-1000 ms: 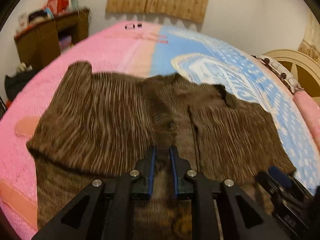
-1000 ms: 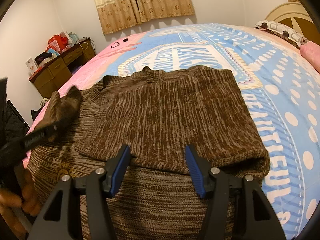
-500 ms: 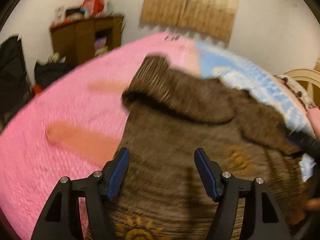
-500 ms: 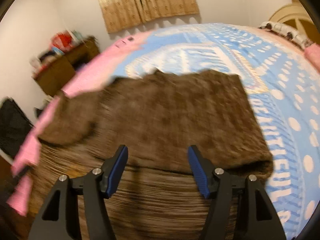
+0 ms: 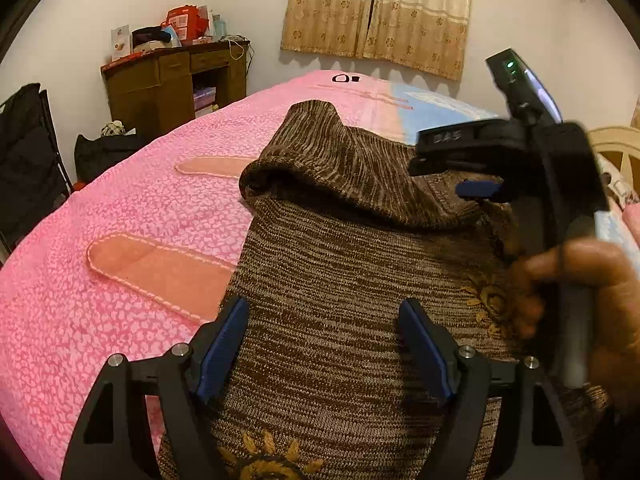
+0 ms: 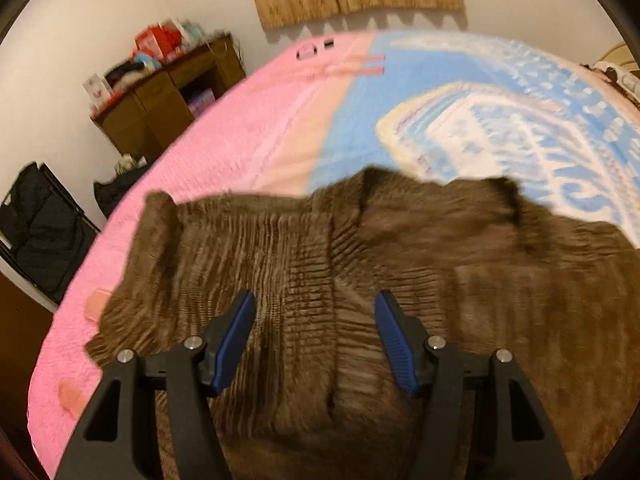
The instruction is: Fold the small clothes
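Observation:
A brown knit sweater (image 5: pixel 340 272) with embroidered yellow flowers lies on the bed. Its left sleeve (image 5: pixel 320 160) is folded over across the body. My left gripper (image 5: pixel 322 308) hovers over the lower body of the sweater; its jaws are opening, with nothing pinched between the blue pads. In the right wrist view, which is blurred by motion, my right gripper (image 6: pixel 315 300) stands open above the sweater (image 6: pixel 400 272), near its folded middle. From the left wrist view I also see the right gripper (image 5: pixel 452 164) side-on above the sweater's right part, held by a hand (image 5: pixel 580 280).
The sweater rests on a pink and blue bedspread (image 5: pixel 120 240) with salmon patches. Beyond the bed's left edge stand a wooden desk (image 5: pixel 172 84) piled with items and a black bag (image 5: pixel 28 168). Curtains (image 5: pixel 376 12) hang on the far wall; a headboard (image 5: pixel 616 148) is at the right.
My left gripper let go of the sleeve, opened wide and drew back leftward; the sleeve now lies folded across the body. My right gripper swung left over the sweater.

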A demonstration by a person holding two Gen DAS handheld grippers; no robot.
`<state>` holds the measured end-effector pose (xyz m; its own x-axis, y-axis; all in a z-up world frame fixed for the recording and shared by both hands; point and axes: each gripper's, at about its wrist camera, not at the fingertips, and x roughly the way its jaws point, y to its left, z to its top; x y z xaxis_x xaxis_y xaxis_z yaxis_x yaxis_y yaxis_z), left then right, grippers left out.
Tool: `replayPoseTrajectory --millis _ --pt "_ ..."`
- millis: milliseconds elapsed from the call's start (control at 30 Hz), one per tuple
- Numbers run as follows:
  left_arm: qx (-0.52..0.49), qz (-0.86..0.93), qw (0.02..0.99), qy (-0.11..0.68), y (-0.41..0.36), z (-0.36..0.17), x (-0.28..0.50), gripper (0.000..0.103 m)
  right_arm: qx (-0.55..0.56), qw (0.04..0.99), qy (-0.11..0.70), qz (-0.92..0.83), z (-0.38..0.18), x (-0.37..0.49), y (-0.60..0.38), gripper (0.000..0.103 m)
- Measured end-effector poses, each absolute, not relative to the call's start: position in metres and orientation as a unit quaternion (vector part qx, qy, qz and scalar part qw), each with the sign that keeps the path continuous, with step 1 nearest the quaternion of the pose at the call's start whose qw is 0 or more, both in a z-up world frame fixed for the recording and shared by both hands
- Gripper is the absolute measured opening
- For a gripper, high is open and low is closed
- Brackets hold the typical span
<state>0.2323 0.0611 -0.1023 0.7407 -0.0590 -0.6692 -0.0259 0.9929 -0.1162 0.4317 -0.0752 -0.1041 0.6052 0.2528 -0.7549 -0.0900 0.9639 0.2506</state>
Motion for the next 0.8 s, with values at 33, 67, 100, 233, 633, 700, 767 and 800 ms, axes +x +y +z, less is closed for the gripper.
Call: replayPoseTrajectory --millis 33,67,100,233,633,700,767,800 --pt "-0.066 -0.013 0.931 0.358 0.064 -0.102 0.229 0.079 0.093 0.892 0.431 0.098 -0.106 0.432 -0.073 0.070" --pt "-0.074 -0.018 0.932 0.355 0.066 -0.102 0.228 0.079 0.085 0.898 0.420 0.098 -0.105 0.429 -0.070 0.070" --pt "-0.081 -0.022 0.932 0.354 0.069 -0.102 0.227 0.079 0.074 0.900 0.418 0.101 -0.105 0.429 -0.066 0.070" --pt "-0.101 -0.033 0.931 0.349 0.074 -0.101 0.227 0.080 0.057 0.897 0.427 0.099 -0.109 0.430 -0.062 0.023" --pt "-0.101 -0.034 0.931 0.350 0.071 -0.098 0.228 0.081 -0.018 0.942 0.321 0.102 -0.043 0.377 -0.062 0.012" --pt "-0.097 -0.033 0.931 0.351 0.069 -0.098 0.229 0.081 -0.026 0.942 0.318 0.100 -0.035 0.372 -0.071 0.012" --pt "-0.096 -0.032 0.931 0.351 0.068 -0.098 0.231 0.081 -0.037 0.944 0.316 0.085 -0.034 0.367 -0.086 0.012" --pt "-0.095 -0.031 0.931 0.352 0.067 -0.097 0.232 0.081 -0.039 0.944 0.318 0.079 -0.036 0.367 -0.091 0.012"
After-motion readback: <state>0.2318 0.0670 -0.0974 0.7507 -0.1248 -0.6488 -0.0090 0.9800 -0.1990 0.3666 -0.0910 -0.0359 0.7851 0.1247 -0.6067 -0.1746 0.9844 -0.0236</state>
